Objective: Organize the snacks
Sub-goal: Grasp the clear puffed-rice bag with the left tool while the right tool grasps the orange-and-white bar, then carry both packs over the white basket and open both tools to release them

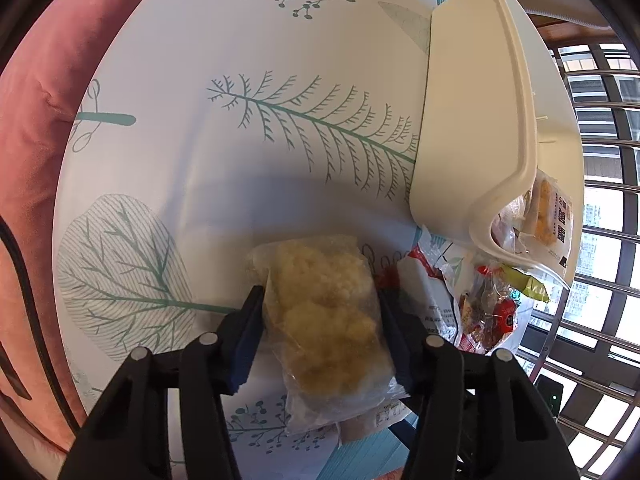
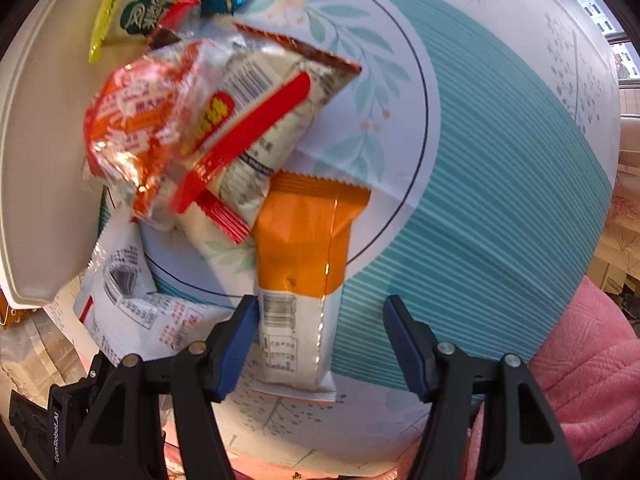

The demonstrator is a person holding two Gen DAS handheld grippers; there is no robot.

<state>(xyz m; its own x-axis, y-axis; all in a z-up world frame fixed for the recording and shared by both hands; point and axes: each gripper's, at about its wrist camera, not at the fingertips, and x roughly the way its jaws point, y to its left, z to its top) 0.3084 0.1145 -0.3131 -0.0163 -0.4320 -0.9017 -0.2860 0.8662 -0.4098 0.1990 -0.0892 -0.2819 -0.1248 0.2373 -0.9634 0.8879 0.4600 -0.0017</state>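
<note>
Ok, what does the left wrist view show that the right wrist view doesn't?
Left wrist only: the left claw closed on a clear plastic bag of pale yellow crumbly snack, plus a pink cushion.
Right wrist only: the right claw around an orange-and-white foil packet, its right pad apart from it, and a green snack packet.
Both: the cream plastic bin and the leaf-print tablecloth.

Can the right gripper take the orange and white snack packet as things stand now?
Probably yes. The orange and white snack packet lies flat on the patterned tablecloth, its white end between the right gripper's open jaws. Nothing covers that end; one finger is beside it, the other stands apart.
</note>
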